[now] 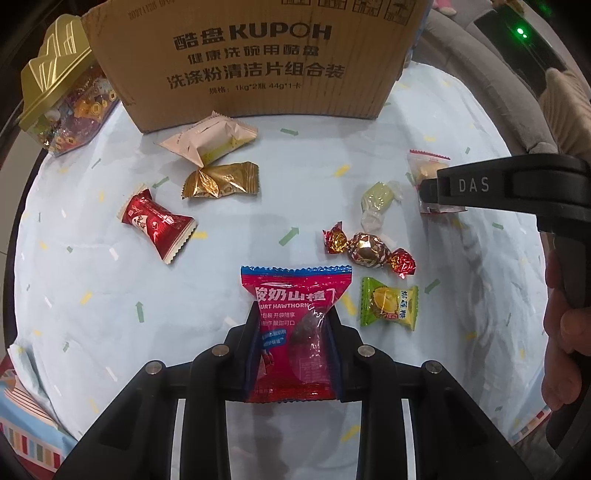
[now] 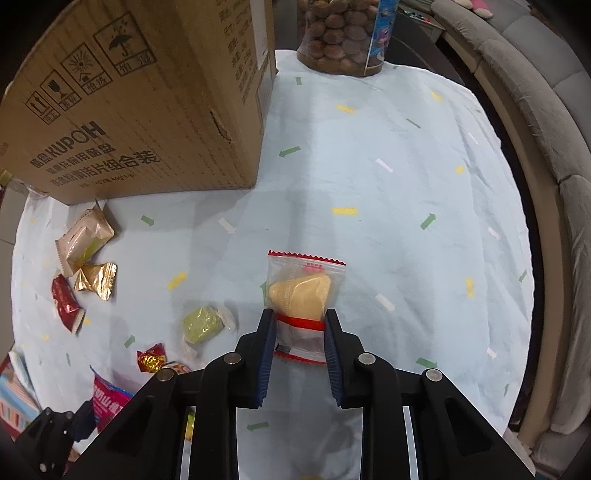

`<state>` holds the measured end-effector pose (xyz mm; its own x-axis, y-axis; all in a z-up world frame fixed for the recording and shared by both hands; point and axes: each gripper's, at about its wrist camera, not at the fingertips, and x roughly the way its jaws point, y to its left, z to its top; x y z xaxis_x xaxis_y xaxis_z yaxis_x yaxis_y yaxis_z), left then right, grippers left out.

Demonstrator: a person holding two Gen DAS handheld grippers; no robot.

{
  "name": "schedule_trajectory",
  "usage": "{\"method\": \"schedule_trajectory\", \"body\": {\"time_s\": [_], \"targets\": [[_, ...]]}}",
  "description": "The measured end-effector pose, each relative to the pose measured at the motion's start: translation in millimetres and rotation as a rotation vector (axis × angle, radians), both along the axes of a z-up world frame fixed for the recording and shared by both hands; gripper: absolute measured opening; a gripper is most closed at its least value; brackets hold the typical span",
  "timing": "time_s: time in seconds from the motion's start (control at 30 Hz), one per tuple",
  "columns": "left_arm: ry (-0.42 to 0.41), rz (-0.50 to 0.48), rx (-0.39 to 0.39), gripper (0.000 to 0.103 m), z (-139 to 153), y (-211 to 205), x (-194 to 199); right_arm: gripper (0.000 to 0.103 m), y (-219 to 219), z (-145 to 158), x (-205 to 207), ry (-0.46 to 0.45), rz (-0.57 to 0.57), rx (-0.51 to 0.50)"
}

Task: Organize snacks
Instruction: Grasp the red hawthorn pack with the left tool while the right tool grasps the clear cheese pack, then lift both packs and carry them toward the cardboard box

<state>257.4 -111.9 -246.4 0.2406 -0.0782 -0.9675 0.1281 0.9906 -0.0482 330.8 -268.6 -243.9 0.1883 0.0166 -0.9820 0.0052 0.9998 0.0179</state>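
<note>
My left gripper (image 1: 293,321) is shut on a pink yogurt-hawthorn packet (image 1: 293,314) that lies on the pale blue cloth. My right gripper (image 2: 300,325) is shut on a clear, red-edged packet with a yellow pastry (image 2: 301,295); in the left wrist view that gripper (image 1: 428,188) covers most of the same packet (image 1: 424,164). Loose on the cloth lie a red packet (image 1: 157,221), a gold packet (image 1: 221,181), a beige packet (image 1: 210,140), a pale green sweet (image 1: 378,199), a foil twist candy (image 1: 367,249) and a green durian candy (image 1: 388,304).
A tall cardboard box (image 1: 255,62) stands at the back of the cloth. A gold-lidded jar of sweets (image 1: 62,103) sits left of it. A clear jar of brown nuts (image 2: 343,33) stands at the far edge. A grey sofa (image 2: 554,147) curves along the right.
</note>
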Motion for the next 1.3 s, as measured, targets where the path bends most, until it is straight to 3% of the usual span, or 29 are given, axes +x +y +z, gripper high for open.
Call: {"method": "schedule_trajectory", "body": {"time_s": [0.57,0.87,1.3], "targets": [[-0.078,0.032,-0.013,0.030,37,8,-19,0.027,1,46,-31,-0.072,0.006,0.014],[-0.139,0.051,-0.023,0.030,75,13,-30,0.027,6,77,-42,-0.132,0.014,0.012],[-0.227,0.070,-0.033,0.030,107,28,-19,0.027,22,126,-58,-0.235,0.039,0.026]]}}
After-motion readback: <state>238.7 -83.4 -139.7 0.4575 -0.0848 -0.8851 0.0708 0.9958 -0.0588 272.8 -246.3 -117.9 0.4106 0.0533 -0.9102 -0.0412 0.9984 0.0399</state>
